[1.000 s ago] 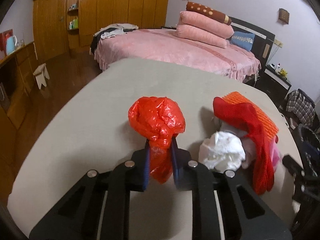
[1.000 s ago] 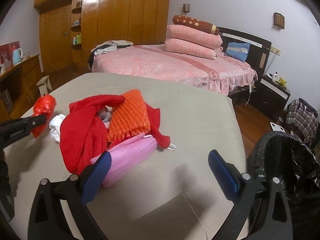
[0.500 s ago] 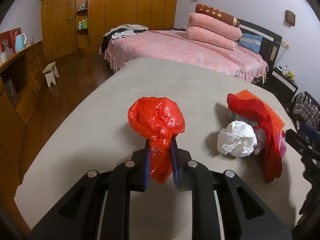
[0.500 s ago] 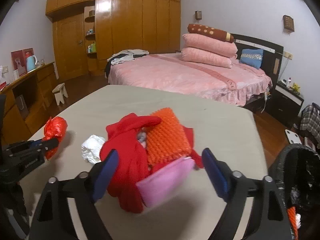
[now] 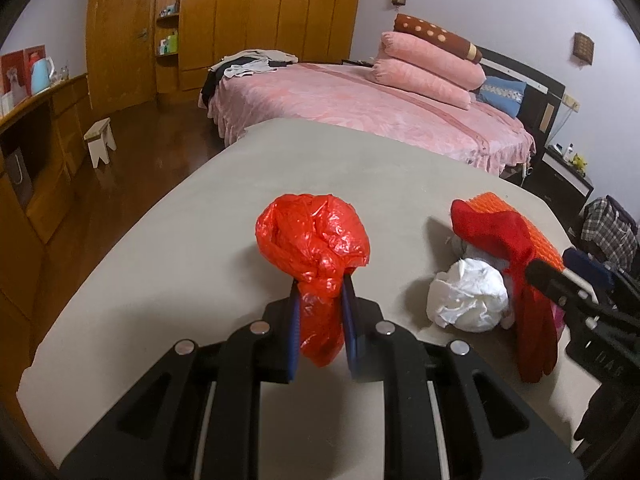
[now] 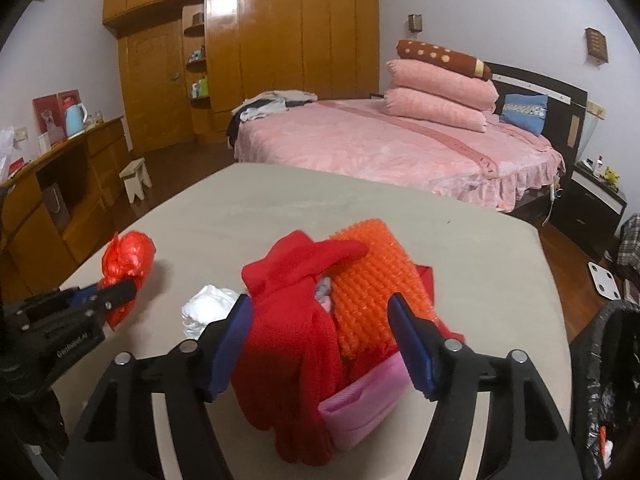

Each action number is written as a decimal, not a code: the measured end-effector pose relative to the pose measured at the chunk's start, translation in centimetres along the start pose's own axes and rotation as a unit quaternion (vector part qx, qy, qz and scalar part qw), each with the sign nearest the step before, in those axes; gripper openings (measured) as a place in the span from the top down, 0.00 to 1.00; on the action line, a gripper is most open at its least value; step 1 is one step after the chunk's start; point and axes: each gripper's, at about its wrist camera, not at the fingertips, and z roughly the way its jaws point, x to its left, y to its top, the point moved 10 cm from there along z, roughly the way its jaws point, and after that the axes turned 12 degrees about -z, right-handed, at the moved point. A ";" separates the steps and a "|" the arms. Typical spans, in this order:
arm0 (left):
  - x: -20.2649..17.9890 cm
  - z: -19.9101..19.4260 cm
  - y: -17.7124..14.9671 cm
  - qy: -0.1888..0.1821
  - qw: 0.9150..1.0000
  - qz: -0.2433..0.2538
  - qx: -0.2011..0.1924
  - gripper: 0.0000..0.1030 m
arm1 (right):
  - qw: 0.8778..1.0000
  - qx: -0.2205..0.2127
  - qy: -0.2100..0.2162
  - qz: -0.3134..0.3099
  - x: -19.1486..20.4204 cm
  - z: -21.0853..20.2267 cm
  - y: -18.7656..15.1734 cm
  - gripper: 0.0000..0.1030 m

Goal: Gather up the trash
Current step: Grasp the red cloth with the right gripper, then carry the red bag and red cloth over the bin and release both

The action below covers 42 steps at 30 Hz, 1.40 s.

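Note:
My left gripper [image 5: 320,286] is shut on the neck of a crumpled red plastic bag [image 5: 312,236], held just above the beige table [image 5: 200,240]; the right wrist view shows that bag [image 6: 128,256] at the left. My right gripper [image 6: 320,300] straddles a pile with its jaws closing: a red cloth [image 6: 288,320], an orange bubble-wrap sheet [image 6: 368,280] and a pink pouch [image 6: 360,404] lie between the blue pads. The pads are close to the pile, not clearly pressing. A ball of white paper [image 5: 466,296] lies left of the pile.
A bin lined with a black bag [image 6: 608,380] stands off the table's right edge, with scraps inside. Beyond the table are a pink bed [image 6: 380,144], wooden wardrobes [image 6: 280,40], a sideboard [image 6: 60,184] and a small stool [image 6: 136,178].
The right gripper has swung left over the pile and its jaws have narrowed around it. Its fingers now show at the right of the left wrist view. The left gripper keeps its hold.

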 end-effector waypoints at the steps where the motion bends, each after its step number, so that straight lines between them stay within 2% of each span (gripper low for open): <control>1: 0.0 0.1 0.0 0.000 1.000 0.000 0.000 0.84 | 1.000 0.004 0.002 0.000 0.2 0.2 -0.2 0.34; 4: 0.0 0.2 -0.2 0.001 1.000 0.005 0.005 0.84 | 1.000 0.014 0.009 -0.005 0.9 0.8 -0.7 0.36; 5: 0.0 0.2 -0.2 0.001 1.000 0.006 0.005 0.84 | 1.000 0.020 0.015 -0.007 1.0 1.1 -0.9 0.41; 6: -0.1 0.2 -0.2 0.001 1.000 0.009 0.005 0.84 | 0.999 0.025 0.023 -0.006 1.2 1.3 -1.1 0.53; 8: -0.2 0.3 -0.3 0.001 1.000 0.013 0.006 0.84 | 0.998 0.027 0.058 -0.007 1.9 1.6 -1.0 0.69; 9: -0.3 0.3 -0.2 0.002 1.000 0.015 0.006 0.84 | 0.998 0.023 0.061 -0.013 2.1 1.4 -0.8 0.76; 12: -0.4 0.0 0.0 0.002 1.000 0.019 0.001 0.84 | 0.997 0.012 0.079 -0.008 2.2 0.3 -0.2 0.89; 17: -1.6 -1.4 0.2 -0.011 1.000 0.024 -0.013 0.84 | 0.996 -0.017 0.086 0.011 1.0 -2.7 0.7 0.90; 24: -6.3 -4.8 0.6 -0.056 0.997 0.051 -0.030 0.84 | 0.996 -0.057 0.070 0.022 -2.5 -7.9 1.7 0.90; 35: -14.6 -7.2 -1.5 -0.117 0.988 0.095 -0.025 0.84 | 0.997 -0.068 0.008 0.047 -9.4 -12.4 0.6 0.90; 42: -20.2 -8.2 -3.4 -0.161 0.979 0.126 -0.018 0.84 | 0.995 -0.066 -0.033 0.069 -13.9 -15.2 -1.5 0.90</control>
